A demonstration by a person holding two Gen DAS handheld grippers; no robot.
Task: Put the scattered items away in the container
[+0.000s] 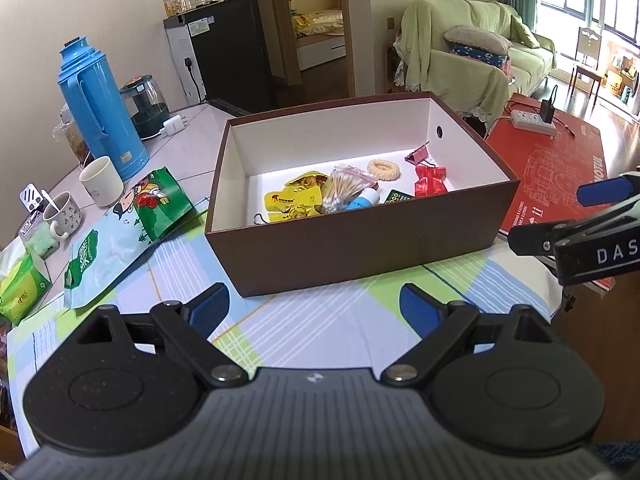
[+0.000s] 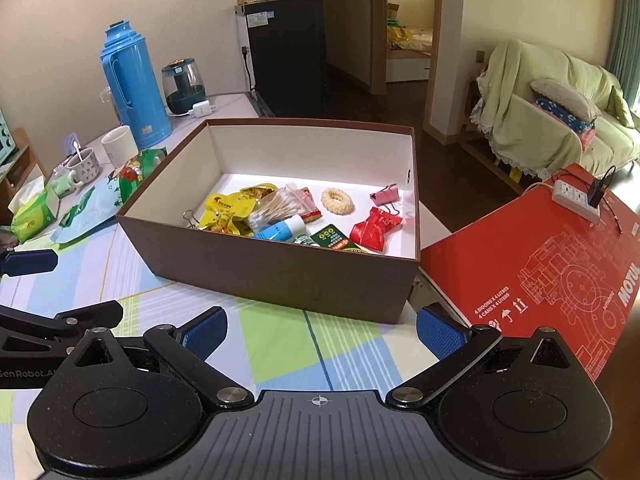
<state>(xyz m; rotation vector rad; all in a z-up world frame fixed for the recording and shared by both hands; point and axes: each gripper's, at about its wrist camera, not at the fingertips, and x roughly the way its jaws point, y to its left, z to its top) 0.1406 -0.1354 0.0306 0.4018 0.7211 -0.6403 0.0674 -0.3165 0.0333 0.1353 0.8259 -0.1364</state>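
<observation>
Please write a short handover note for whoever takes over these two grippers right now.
Left gripper: open, empty, hovering over the checked cloth in front of the brown box.
Right gripper: open, empty, beside it near the box's right corner.
Done: in the box lie yellow snack packets, a cotton swab bag, a ring-shaped item, a pink binder clip and a red sweet.
Left: no small items visible on the cloth near the box.

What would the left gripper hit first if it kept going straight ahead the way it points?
Most likely the near brown wall of the box. The left gripper is open and empty, with only checked cloth before it; its height against the rim is unclear.
</observation>
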